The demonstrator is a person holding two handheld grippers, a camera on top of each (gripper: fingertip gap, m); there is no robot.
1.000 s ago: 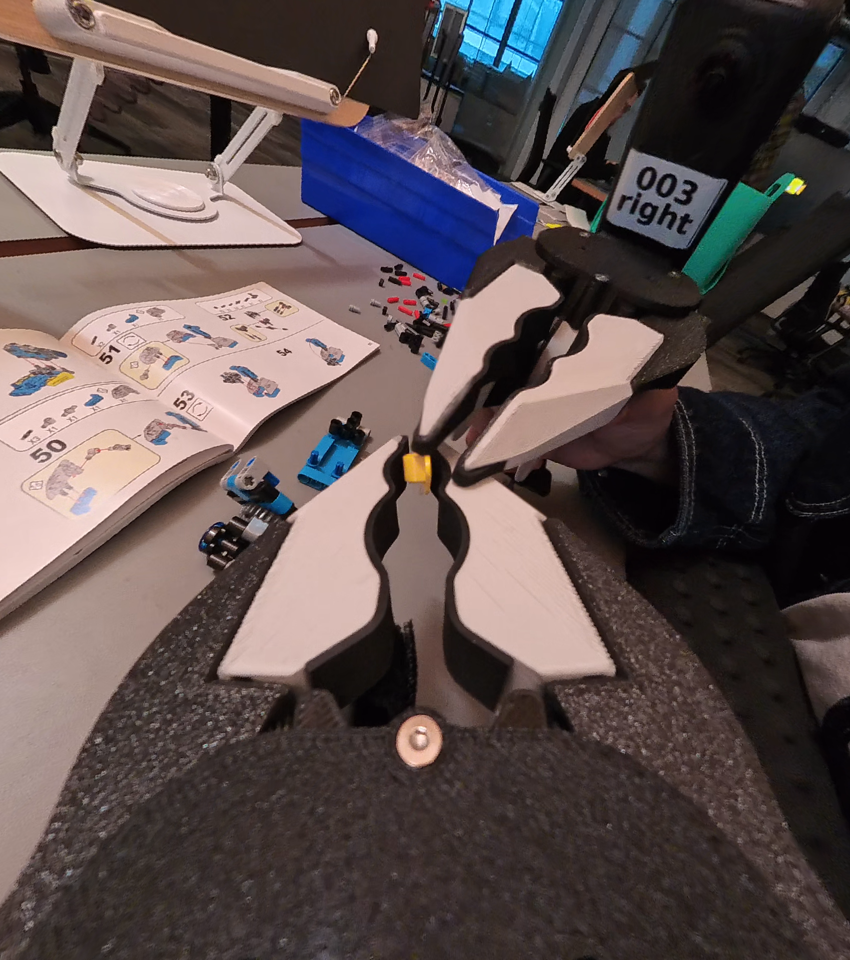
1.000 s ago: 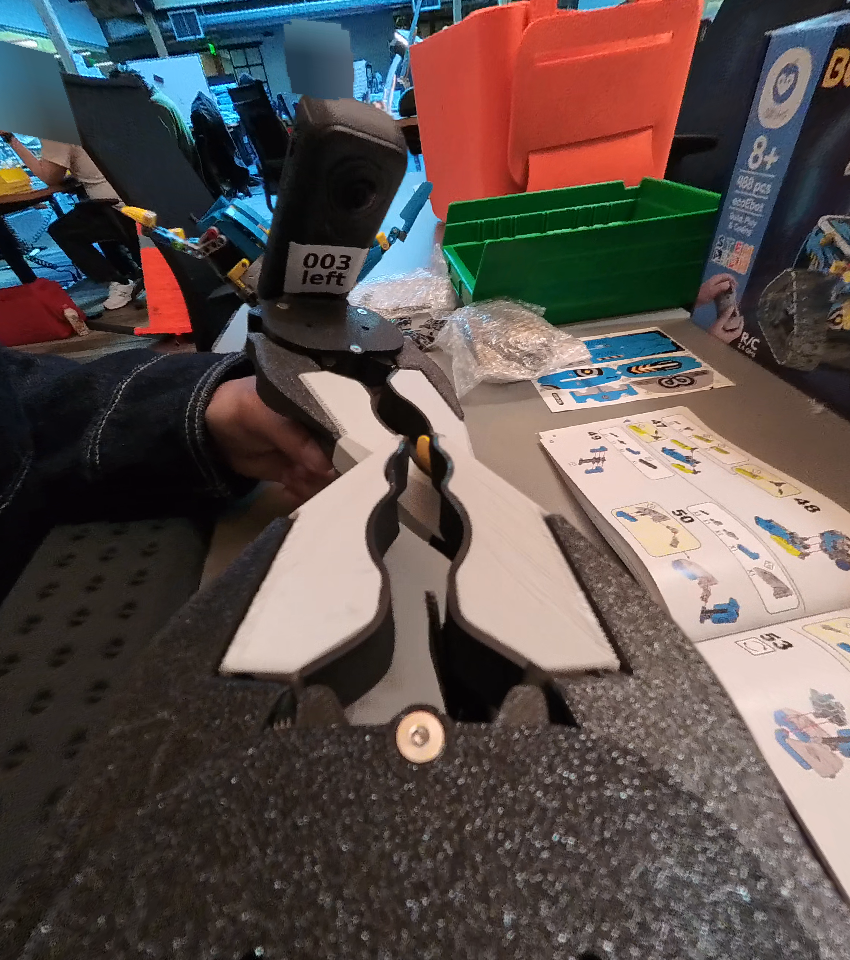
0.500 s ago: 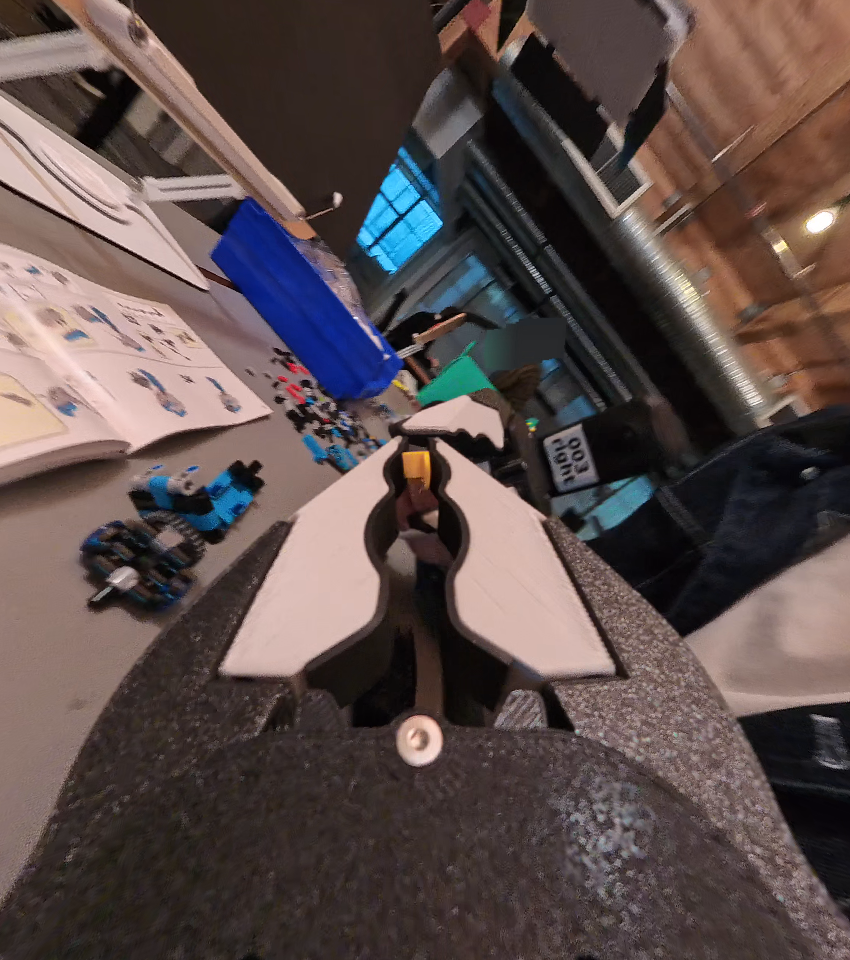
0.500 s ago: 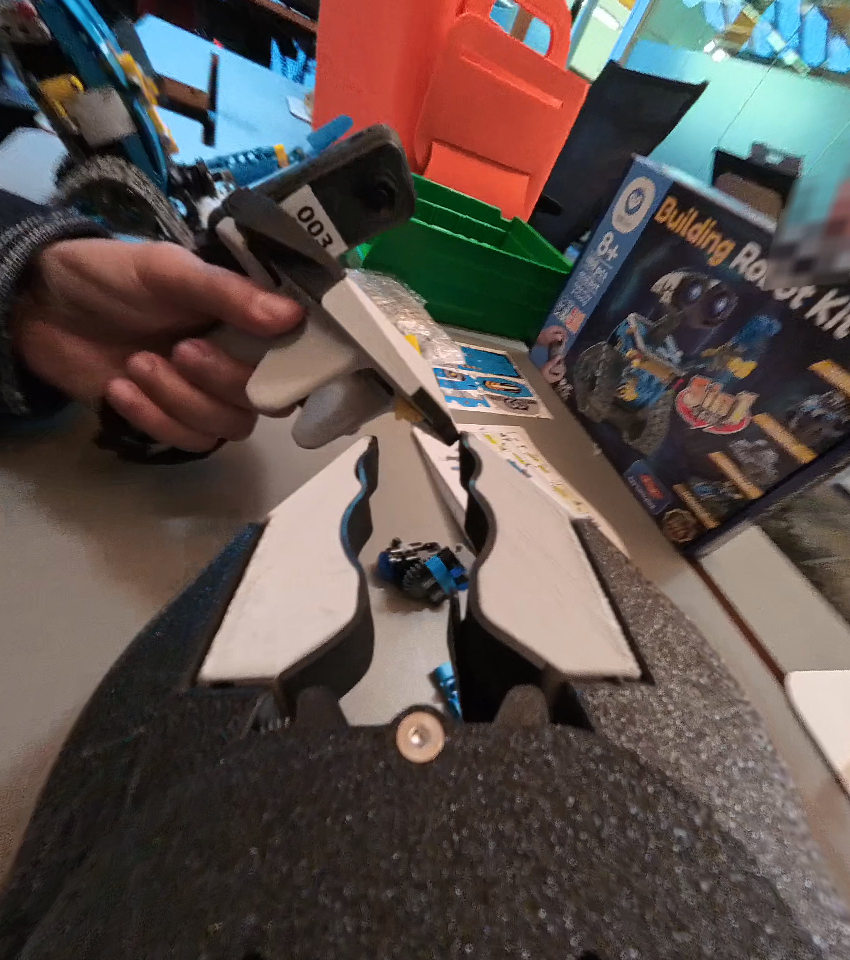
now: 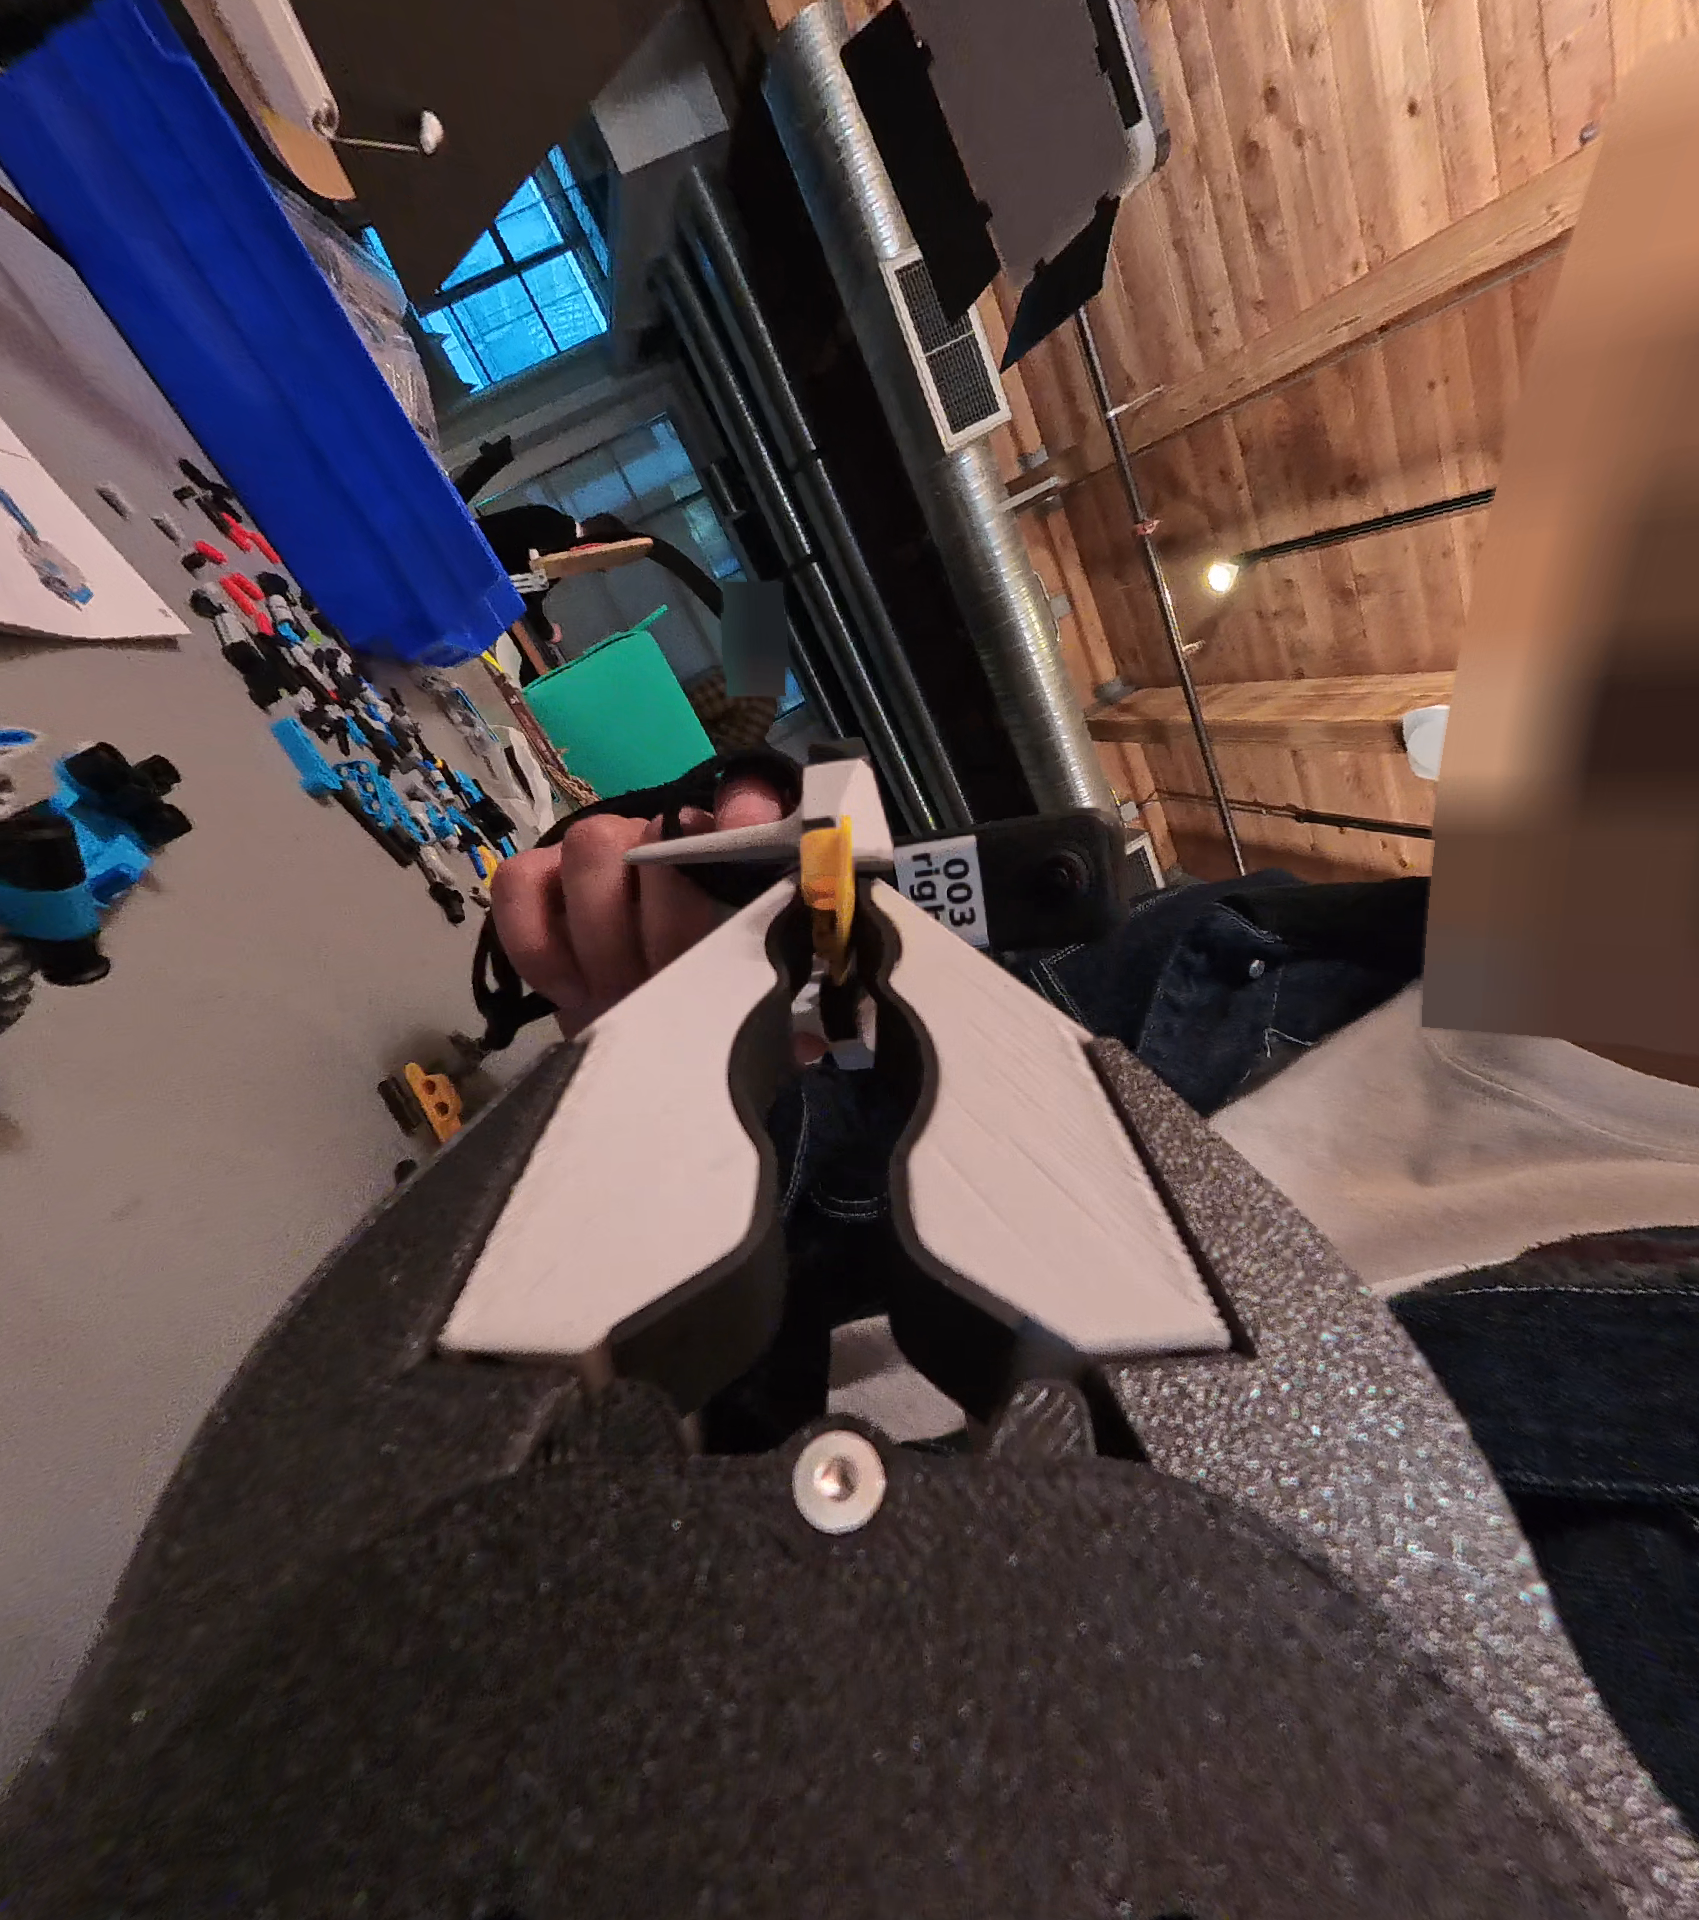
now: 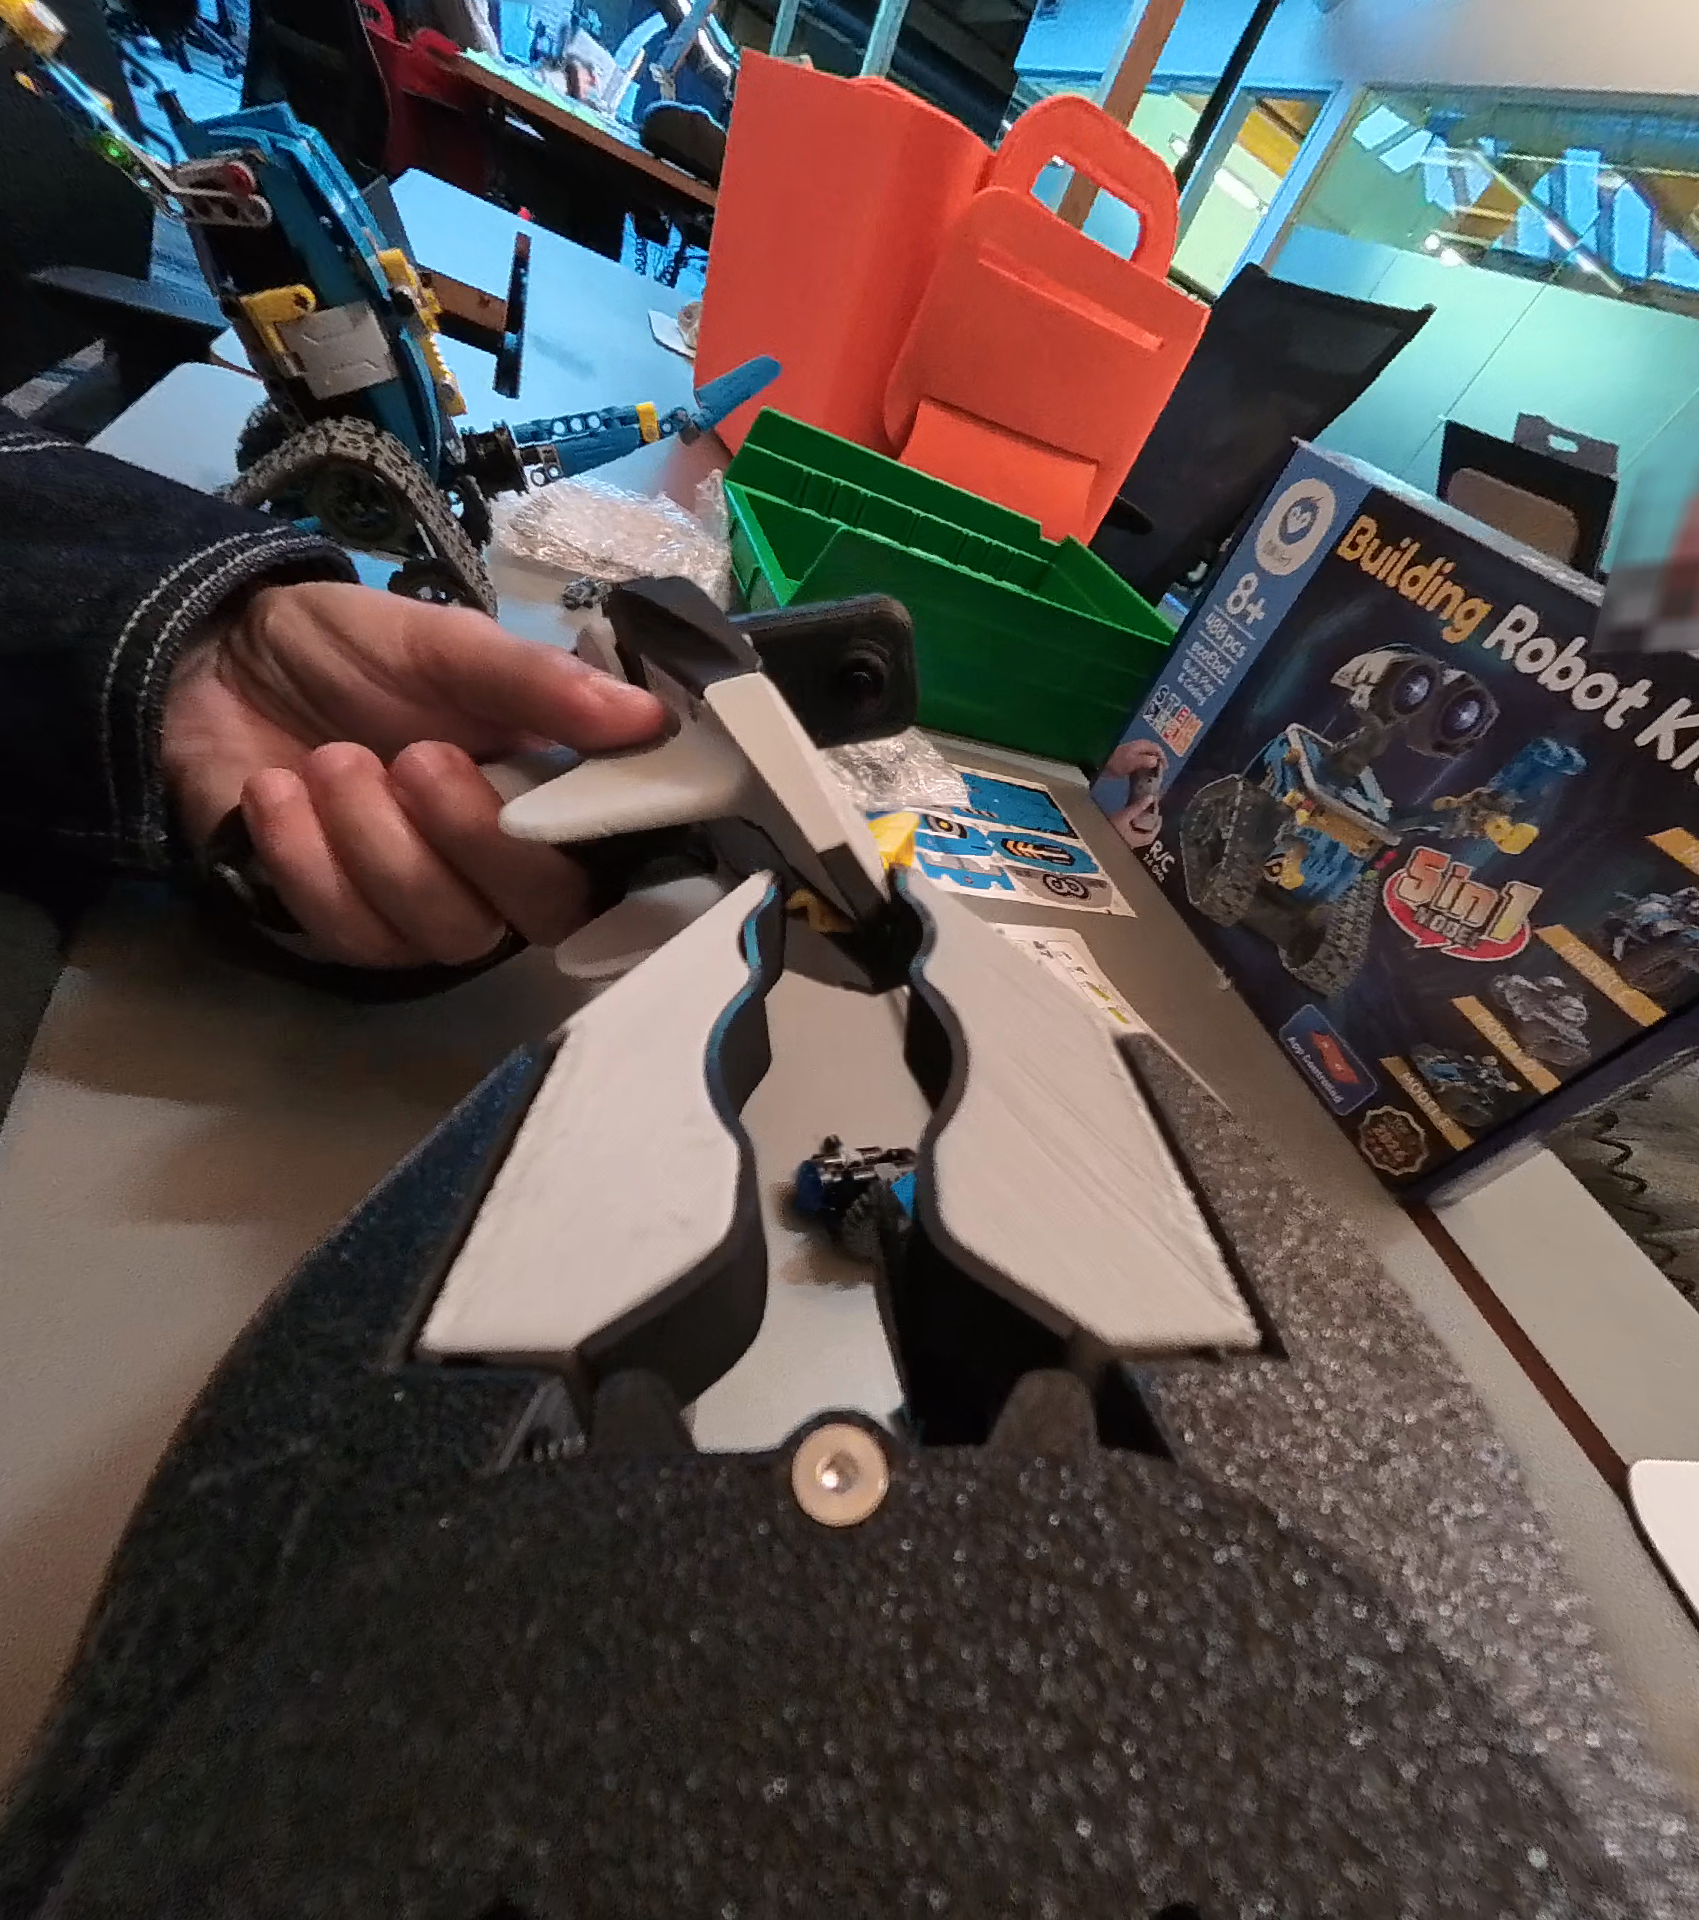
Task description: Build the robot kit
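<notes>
Cluttered grey desk underneath, both tongs meeting mid-air.
Left tongs clamped on small yellow plastic brick piece; right tongs apart, tips straddling it. Little blue-and-black wheeled assembly lying below.

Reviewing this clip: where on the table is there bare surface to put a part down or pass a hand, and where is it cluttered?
Bare grey table lies between the blue tracked assembly and the small yellow piece, near the left gripper. Another strip runs below the hand. Crowded: the loose parts beside the blue bin.
</notes>
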